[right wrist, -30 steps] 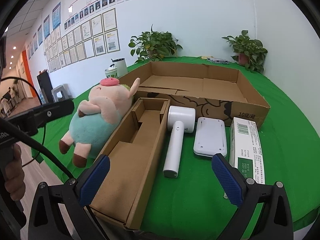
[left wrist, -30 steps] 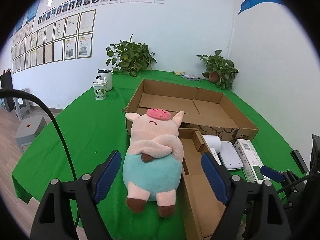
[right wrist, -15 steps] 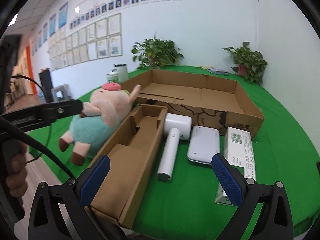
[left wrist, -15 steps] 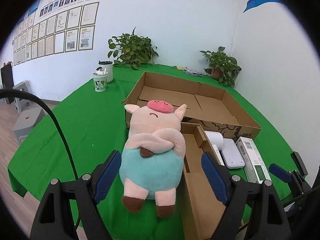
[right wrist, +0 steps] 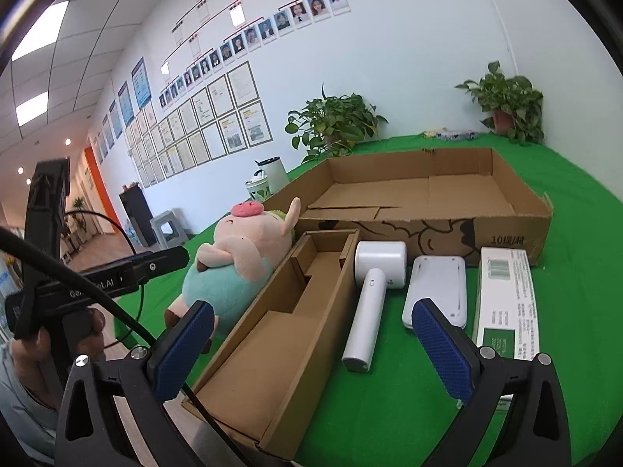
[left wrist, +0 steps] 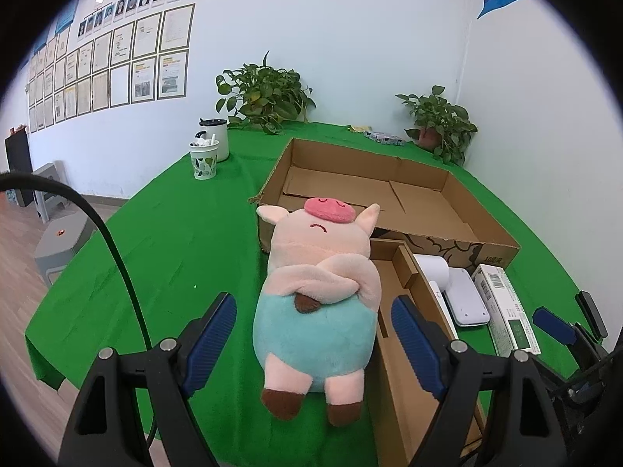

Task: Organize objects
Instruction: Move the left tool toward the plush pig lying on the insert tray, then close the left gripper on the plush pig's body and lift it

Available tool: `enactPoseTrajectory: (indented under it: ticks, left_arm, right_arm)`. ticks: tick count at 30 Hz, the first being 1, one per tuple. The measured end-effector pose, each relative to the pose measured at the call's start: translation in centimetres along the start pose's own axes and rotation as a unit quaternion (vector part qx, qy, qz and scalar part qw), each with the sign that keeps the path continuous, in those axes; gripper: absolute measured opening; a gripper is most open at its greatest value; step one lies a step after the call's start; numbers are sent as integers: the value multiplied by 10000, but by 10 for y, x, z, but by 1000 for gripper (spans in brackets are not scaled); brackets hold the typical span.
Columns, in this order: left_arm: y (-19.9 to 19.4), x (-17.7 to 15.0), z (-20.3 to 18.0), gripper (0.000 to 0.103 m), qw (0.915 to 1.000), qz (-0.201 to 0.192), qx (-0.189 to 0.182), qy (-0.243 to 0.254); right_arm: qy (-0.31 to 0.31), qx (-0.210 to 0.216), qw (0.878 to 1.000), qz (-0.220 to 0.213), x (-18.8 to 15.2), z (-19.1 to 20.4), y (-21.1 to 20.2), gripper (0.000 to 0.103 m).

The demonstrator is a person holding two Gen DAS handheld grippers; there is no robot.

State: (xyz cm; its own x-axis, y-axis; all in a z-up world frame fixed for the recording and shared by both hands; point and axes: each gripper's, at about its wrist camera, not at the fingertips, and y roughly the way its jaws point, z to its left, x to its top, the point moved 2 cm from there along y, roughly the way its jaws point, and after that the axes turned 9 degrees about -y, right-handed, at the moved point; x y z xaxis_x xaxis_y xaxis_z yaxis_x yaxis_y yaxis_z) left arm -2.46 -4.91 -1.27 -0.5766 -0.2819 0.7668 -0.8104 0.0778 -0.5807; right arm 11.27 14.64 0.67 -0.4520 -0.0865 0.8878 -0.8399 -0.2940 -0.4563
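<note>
Your green table (left wrist: 187, 233) carries everything here, and its near edge drops away just below both grippers, with open cloth to the left of the toy. The big cardboard tray (right wrist: 506, 229) sits farthest back; its floor holds only loose folded flaps. In front of it, touching its near wall, lies the long narrow box (right wrist: 280, 334), open on top, with a cardboard insert and nothing else in it. The plush pig (left wrist: 319, 295) lies on its back against that box's left wall, feet toward you. Right of the narrow box you have three things side by side on bare cloth: the white handheld device (right wrist: 370, 299), the flat white case (right wrist: 436, 288) and the white-and-green carton (right wrist: 506, 303), which lies close to the table's right edge. Your left gripper (left wrist: 313, 334) stands wide apart, its pads flanking the pig's lower body without pressing it. Your right gripper (right wrist: 311, 350) is also spread wide, holding nothing, above the narrow box's near end.
</note>
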Motion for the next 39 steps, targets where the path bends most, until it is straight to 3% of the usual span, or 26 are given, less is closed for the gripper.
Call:
enactPoseTrajectory:
  ticks: [4, 9, 14, 16, 18, 21, 25, 29, 31, 39]
  left_arm:
    - [8, 3, 5, 82, 9998, 170, 33, -39]
    - [14, 4, 16, 82, 9992, 357, -46, -173]
    - [15, 4, 25, 82, 9989, 395, -29, -233]
    - [12, 5, 28, 82, 9992, 335, -26, -226]
    - [11, 7, 31, 82, 9994, 291, -17, -209]
    - [14, 8, 36, 82, 9989, 380, -124, -235]
    - [27, 8, 36, 82, 9965, 669, -448, -230]
    - [51, -1, 30, 82, 9903, 1113, -806, -229]
    - [62, -8, 30, 81, 9875, 1296, -840, -307]
    - [64, -12, 32, 77, 9870, 1208, -1015, -307]
  right_arm:
    - [-301, -63, 9995, -49, 3, 17, 2, 103]
    - [-913, -645, 9934, -237, 9, 32, 1, 103]
    - [-2091, -1480, 9643, -671, 13, 60, -4, 103]
    - [-2499, -1587, 9525, -718, 16, 70, -3, 103]
    - [-2538, -1224, 9577, -590, 23, 74, -3, 103]
    - [-2179, -314, 9740, -538, 36, 73, -14, 103]
    - [-1963, 668, 9763, -613, 45, 76, -36, 103]
    - [-1250, 1873, 9731, -488, 50, 71, -42, 103]
    - [-980, 2033, 9733, -425, 47, 68, -37, 103]
    - [-400, 1644, 9853, 244, 39, 32, 24, 103]
